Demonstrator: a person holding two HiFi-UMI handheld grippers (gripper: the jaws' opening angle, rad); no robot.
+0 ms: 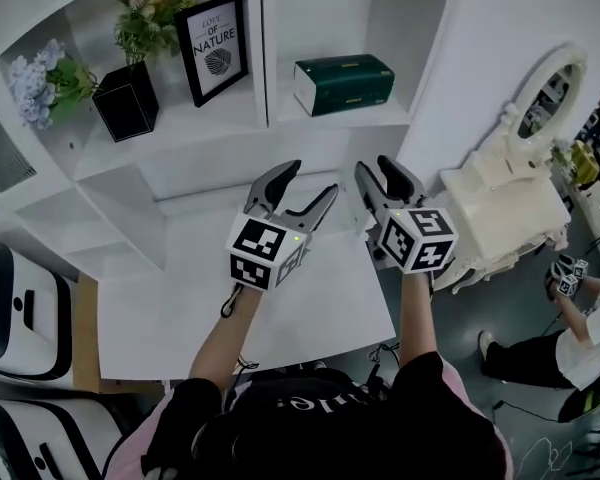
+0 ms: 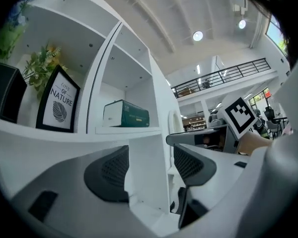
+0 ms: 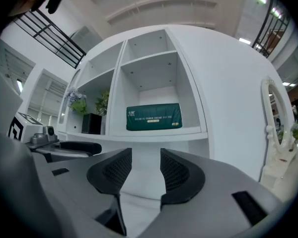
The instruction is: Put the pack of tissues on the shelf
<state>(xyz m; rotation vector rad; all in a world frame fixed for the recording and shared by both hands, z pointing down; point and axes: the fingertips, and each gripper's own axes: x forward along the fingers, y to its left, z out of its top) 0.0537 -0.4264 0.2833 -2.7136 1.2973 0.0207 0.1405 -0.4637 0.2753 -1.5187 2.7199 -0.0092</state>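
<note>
The dark green pack of tissues [image 1: 344,83] lies on its side in the right-hand compartment of the white shelf unit [image 1: 265,118]; it shows too as the green pack of tissues [image 3: 154,117] and the pack of tissues [image 2: 126,114]. Both grippers hover side by side over the white counter [image 1: 250,308], below and apart from the pack. My left gripper [image 1: 305,190] is open with nothing between its jaws, also seen as the left gripper [image 2: 150,165]. My right gripper [image 1: 383,181] is open and empty, also seen as the right gripper [image 3: 145,170].
The left compartment holds a framed "Love of Nature" print [image 1: 213,48], a black planter with greenery [image 1: 127,100] and pale blue flowers [image 1: 32,83]. A cream vanity with an oval mirror [image 1: 510,183] stands right of the shelf. A person's legs [image 1: 550,353] are at the lower right.
</note>
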